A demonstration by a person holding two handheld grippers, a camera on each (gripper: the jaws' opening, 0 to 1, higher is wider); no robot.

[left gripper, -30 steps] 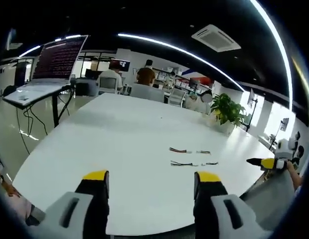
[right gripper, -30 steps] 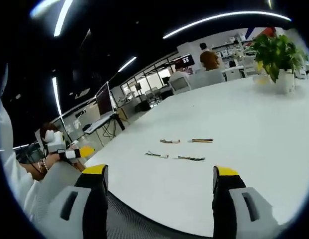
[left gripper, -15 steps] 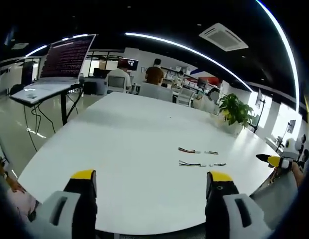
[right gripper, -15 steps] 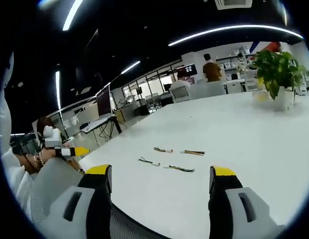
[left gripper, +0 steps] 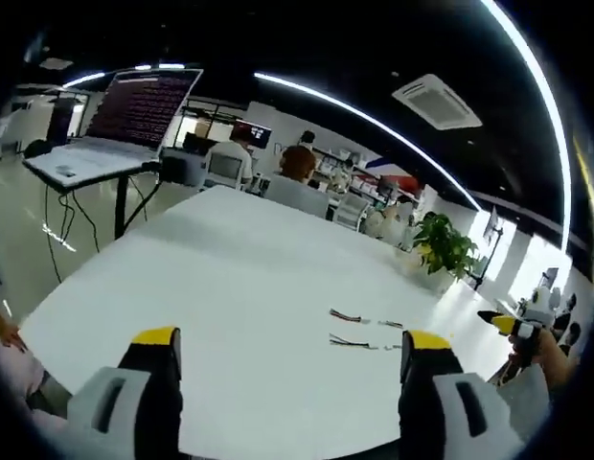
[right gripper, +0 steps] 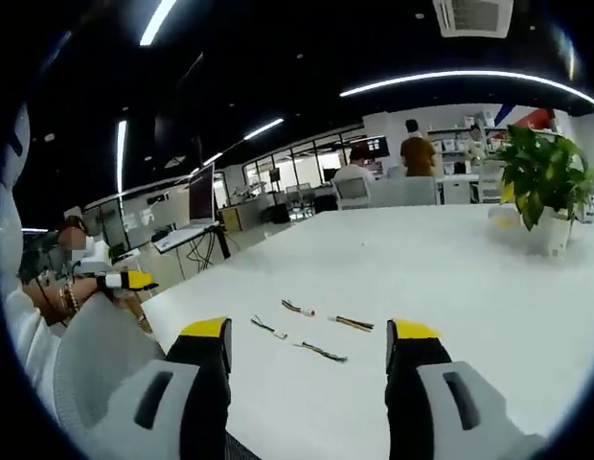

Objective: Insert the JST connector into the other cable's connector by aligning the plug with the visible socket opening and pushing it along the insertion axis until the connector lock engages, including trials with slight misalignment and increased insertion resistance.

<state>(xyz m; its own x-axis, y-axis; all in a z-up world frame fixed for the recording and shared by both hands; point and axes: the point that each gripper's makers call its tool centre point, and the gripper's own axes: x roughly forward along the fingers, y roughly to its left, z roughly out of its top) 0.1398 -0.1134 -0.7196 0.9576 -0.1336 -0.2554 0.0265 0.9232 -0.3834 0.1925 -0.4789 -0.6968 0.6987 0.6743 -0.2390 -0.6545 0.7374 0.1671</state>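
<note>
Several short JST cables lie on the white table [left gripper: 230, 278]. In the left gripper view two pairs lie right of centre: one cable [left gripper: 346, 315] with a small piece [left gripper: 391, 324] beside it, and another cable [left gripper: 353, 342] nearer. In the right gripper view they lie ahead of the jaws: one cable [right gripper: 296, 309], another [right gripper: 354, 324], a third [right gripper: 268, 329] and a fourth [right gripper: 322, 353]. My left gripper [left gripper: 289, 342] is open and holds nothing, short of the cables. My right gripper [right gripper: 309, 335] is open and holds nothing, above the table edge. The right gripper [left gripper: 508, 324] also appears at the far right of the left gripper view.
A potted plant [right gripper: 544, 182] stands at the table's far side, plant [left gripper: 439, 244]. A laptop on a stand [left gripper: 115, 129] is at the left. People sit and stand at desks behind. A sleeve [right gripper: 96, 355] and the left gripper [right gripper: 125, 280] show at the left.
Both views have shifted with the hands; the cables now sit closer in front of the right gripper's jaws. The left jaws spread wider a second ago and stay wide. The cables lie unmoved.
</note>
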